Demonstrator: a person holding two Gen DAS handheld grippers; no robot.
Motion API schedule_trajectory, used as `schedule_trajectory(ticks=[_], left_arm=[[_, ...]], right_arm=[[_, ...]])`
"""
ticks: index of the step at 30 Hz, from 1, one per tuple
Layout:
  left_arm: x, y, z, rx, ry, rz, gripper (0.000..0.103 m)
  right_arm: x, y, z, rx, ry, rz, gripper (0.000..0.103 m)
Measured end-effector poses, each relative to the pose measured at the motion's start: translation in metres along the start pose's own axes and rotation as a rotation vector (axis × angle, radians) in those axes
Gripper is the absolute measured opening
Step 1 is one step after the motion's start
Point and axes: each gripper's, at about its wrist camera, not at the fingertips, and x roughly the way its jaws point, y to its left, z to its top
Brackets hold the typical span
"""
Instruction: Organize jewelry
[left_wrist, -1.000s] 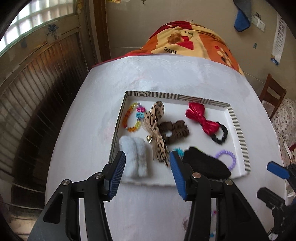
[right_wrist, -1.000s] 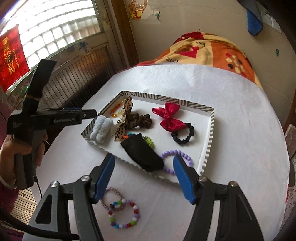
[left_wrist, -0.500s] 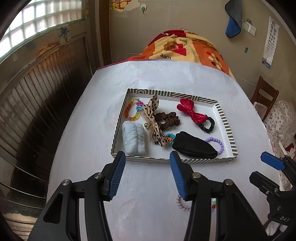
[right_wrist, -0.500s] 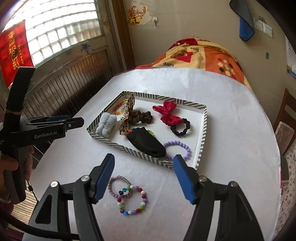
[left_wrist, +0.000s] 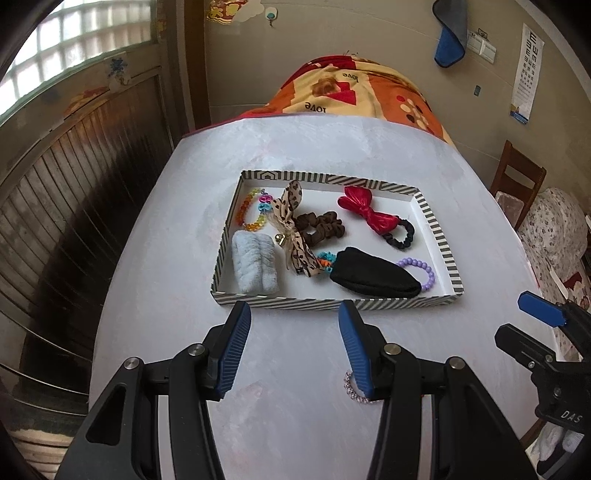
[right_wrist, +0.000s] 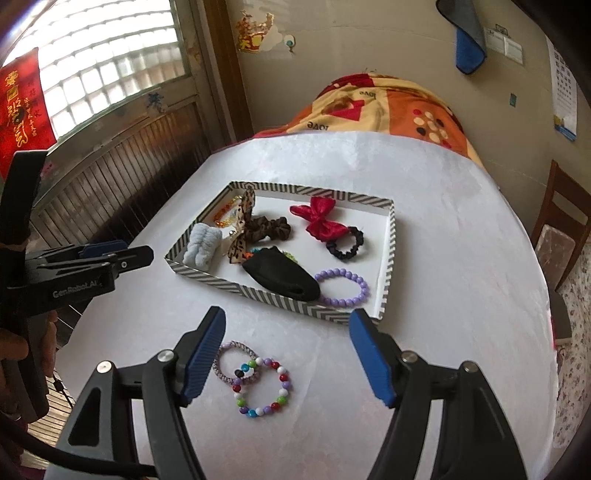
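You have pulled both grippers back from the striped tray (right_wrist: 388, 258), so the whole tray now sits ahead of you on the desk (right_wrist: 443, 221), and the two pieces left outside it are in plain view: a multicoloured bead bracelet (right_wrist: 262, 387) and a pink woven band (right_wrist: 236, 362), touching and overlapping on the desk just in front of the tray's near wall. That reads as a reset between picks, with these two likely next. Your right gripper (right_wrist: 288, 354) hangs over them, released and empty; its jaws have just opened a little wider, with nothing pressed between them. Your left gripper (left_wrist: 291, 350) is also released, holding nothing. A second ago both cameras sat close over the tray, the left one nearly above the pale blue scrunchie (left_wrist: 255, 266), and the loose bracelets lay at the bottom edge of the right view.
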Motion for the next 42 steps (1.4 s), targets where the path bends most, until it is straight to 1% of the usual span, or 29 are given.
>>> schedule_trajectory(ticks=[6, 8, 9, 10, 14, 15, 17, 22, 28, 34, 35, 38, 42], left_arm=[[0.012, -0.003, -0.008, 0.005, 0.057, -0.056, 0.040], [0.021, -0.002, -0.013, 0.000, 0.100, -0.099, 0.040], [0.029, -0.001, -0.018, -0.007, 0.140, -0.129, 0.040], [0.033, -0.002, -0.022, -0.009, 0.161, -0.141, 0.040], [0.058, -0.008, -0.041, 0.008, 0.247, -0.143, 0.040], [0.061, -0.010, -0.044, 0.008, 0.259, -0.148, 0.040], [0.069, -0.014, -0.050, 0.013, 0.283, -0.147, 0.040], [0.076, -0.019, -0.056, 0.027, 0.298, -0.121, 0.040], [0.079, -0.017, -0.057, 0.024, 0.304, -0.098, 0.041], [0.085, -0.014, -0.058, 0.017, 0.321, -0.090, 0.041], [0.086, -0.014, -0.059, 0.017, 0.325, -0.088, 0.041], [0.089, -0.014, -0.062, 0.014, 0.337, -0.092, 0.041], [0.093, -0.018, -0.064, 0.022, 0.350, -0.101, 0.041]], right_arm=[[0.009, -0.009, -0.011, 0.009, 0.041, -0.012, 0.073], [0.017, -0.013, -0.018, 0.007, 0.074, -0.019, 0.073], [0.020, -0.014, -0.021, 0.008, 0.086, -0.016, 0.073], [0.026, -0.017, -0.026, 0.012, 0.110, -0.011, 0.073], [0.043, -0.022, -0.043, 0.014, 0.169, 0.005, 0.073], [0.048, -0.023, -0.047, 0.012, 0.181, 0.018, 0.073], [0.061, -0.023, -0.054, 0.001, 0.223, 0.014, 0.073], [0.076, -0.023, -0.063, -0.016, 0.265, 0.023, 0.072], [0.089, -0.019, -0.062, -0.039, 0.284, 0.031, 0.072], [0.105, -0.007, -0.058, -0.101, 0.297, 0.019, 0.072], [0.108, -0.005, -0.058, -0.111, 0.300, 0.012, 0.071], [0.113, -0.003, -0.060, -0.142, 0.309, -0.004, 0.064], [0.117, -0.008, -0.063, -0.158, 0.319, -0.030, 0.063]])
